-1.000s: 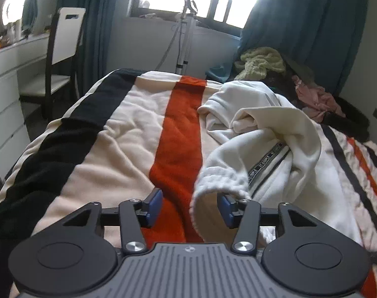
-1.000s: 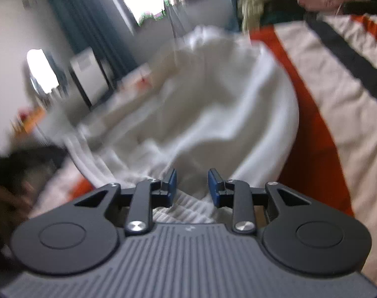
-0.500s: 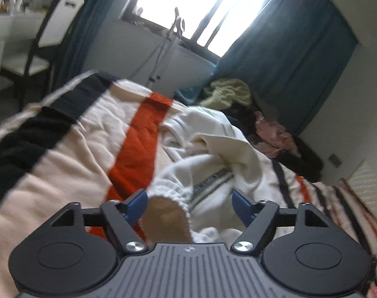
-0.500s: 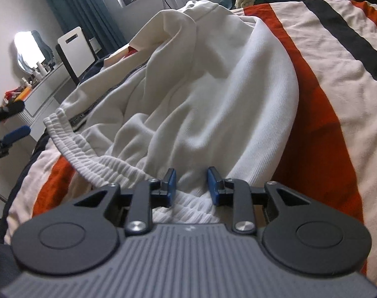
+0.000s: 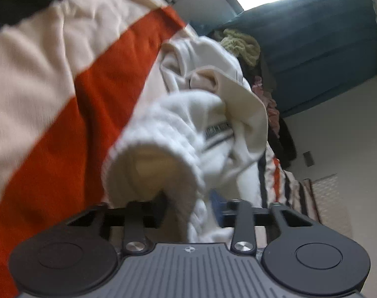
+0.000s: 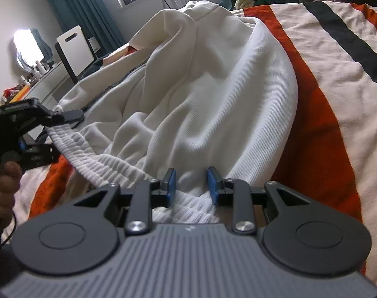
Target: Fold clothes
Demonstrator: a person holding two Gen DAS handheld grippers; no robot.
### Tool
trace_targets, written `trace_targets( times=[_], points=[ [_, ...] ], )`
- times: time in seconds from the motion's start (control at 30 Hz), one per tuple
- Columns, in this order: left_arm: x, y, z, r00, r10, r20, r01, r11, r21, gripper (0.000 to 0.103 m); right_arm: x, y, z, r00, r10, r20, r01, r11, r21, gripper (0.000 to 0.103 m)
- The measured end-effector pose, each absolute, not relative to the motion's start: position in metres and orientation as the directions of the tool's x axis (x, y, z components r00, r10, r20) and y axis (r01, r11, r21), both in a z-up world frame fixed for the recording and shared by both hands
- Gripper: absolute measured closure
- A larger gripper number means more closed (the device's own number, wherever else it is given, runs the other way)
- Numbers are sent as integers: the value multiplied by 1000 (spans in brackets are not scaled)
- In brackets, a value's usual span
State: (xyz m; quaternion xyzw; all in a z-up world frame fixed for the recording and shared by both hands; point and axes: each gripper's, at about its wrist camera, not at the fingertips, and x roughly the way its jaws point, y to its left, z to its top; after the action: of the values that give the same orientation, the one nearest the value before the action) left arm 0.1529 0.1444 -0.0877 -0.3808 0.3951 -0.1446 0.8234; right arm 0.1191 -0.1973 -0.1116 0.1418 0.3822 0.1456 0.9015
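Observation:
A white zip-up sweatshirt (image 6: pixel 213 94) lies crumpled on the striped bed; it also shows in the left wrist view (image 5: pixel 213 114). Its ribbed hem (image 6: pixel 106 161) runs between both grippers. My left gripper (image 5: pixel 188 211) has the ribbed hem corner (image 5: pixel 168 149) between its fingers, one finger inside the fold; the jaws stand apart, and how tight they are is hidden by cloth. It also shows in the right wrist view (image 6: pixel 39 121), at the hem's left end. My right gripper (image 6: pixel 190 186) is partly open with the ribbed hem lying between its blue pads (image 6: pixel 214 186).
The bed has an orange, cream and black striped blanket (image 6: pixel 325 74). A pile of other clothes (image 5: pixel 243 44) lies at the bed's far end by blue curtains (image 5: pixel 325 44). A white chair (image 6: pixel 75 49) and a dresser (image 6: pixel 36 84) stand to the left.
My left gripper has tilted and moved in onto the ribbed hem corner, with its jaws narrowing around it. My right gripper has stayed at the hem, its jaws slightly wider.

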Motion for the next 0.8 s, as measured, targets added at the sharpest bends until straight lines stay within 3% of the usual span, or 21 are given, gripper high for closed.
trace_targets(
  times=[0.13,0.47,0.57,0.63,0.7,0.8],
  points=[
    [145,154,-83,692,-510,-512,-85,646,-759,89,120,-197,-111,666,377,-644,-159,915,371,73],
    [134,180,-80,760,-501,-415,-133,505,-853,89,116,-197,-102,686,424,-592,-202,892,405,72],
    [136,188,-80,773,-507,-382,-121,473,-873,88,111,-206,-93,715,449,-536,-201,866,457,56],
    [138,192,-81,776,-518,-361,-113,449,-886,88,105,-214,-87,757,426,-495,-174,862,476,29],
    [142,194,-80,775,-521,-357,-103,453,-886,88,99,-224,-82,798,388,-462,-134,860,492,23],
    [149,200,-78,791,-487,-371,-100,496,-863,88,94,-239,-79,839,323,-438,-60,854,516,23]
  ],
)
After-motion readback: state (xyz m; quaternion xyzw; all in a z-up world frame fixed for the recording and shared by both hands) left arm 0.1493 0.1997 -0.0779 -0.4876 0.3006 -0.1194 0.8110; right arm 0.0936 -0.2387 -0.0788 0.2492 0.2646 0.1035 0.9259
